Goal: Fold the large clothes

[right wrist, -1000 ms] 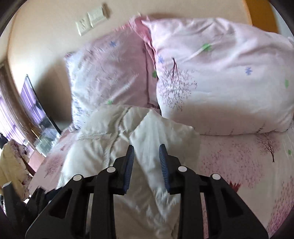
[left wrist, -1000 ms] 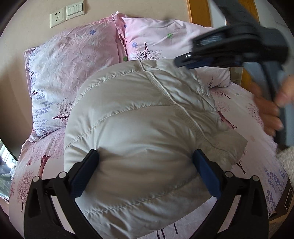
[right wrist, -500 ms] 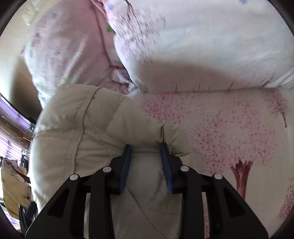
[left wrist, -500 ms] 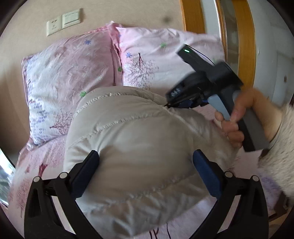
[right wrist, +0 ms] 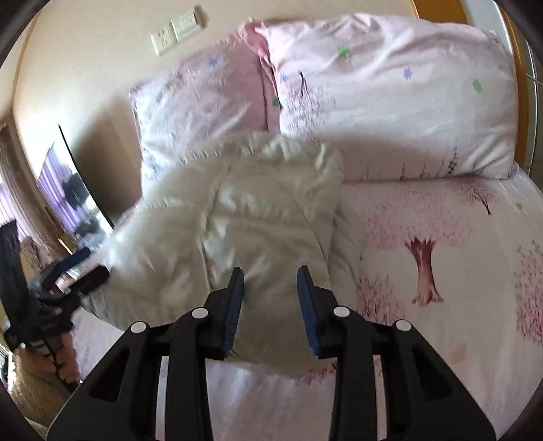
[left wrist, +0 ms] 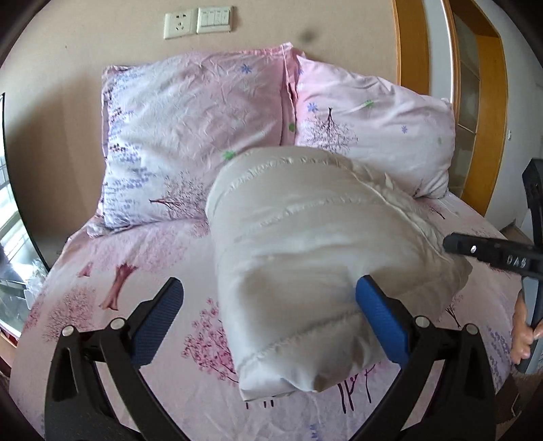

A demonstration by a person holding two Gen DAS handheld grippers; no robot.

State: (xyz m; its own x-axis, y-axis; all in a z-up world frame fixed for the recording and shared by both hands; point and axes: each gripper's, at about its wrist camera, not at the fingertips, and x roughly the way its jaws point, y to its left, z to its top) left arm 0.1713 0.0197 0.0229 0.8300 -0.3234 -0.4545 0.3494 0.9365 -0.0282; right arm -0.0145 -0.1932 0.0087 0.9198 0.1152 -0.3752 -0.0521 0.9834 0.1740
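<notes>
A puffy off-white quilted jacket (left wrist: 305, 244) lies bundled on the pink bed sheet (left wrist: 135, 271), in front of the pillows. My left gripper (left wrist: 271, 319) stands wide open at the bundle's near end. Its right finger (left wrist: 380, 325) rests against the jacket and its left finger (left wrist: 163, 315) hangs clear over the sheet. In the right wrist view the jacket (right wrist: 237, 220) bulges between the blue pads of my right gripper (right wrist: 271, 302), which is shut on its near edge. That gripper (left wrist: 488, 254) also shows at the jacket's right side, with a hand (left wrist: 522, 325) on its handle. The left gripper (right wrist: 86, 268) shows at the bundle's far left.
Two pink flowered pillows (left wrist: 193, 135) (left wrist: 373, 135) lean on the beige wall under a socket and switch plate (left wrist: 198, 20). A wooden door frame (left wrist: 407, 68) stands at the right. A mirror or screen (right wrist: 68, 190) stands beside the bed's left edge.
My right gripper came down from high above the jacket to its right side near the sheet. The raised dome of jacket sank into a lower bundle. The left gripper slid left, leaving its left finger off the jacket.
</notes>
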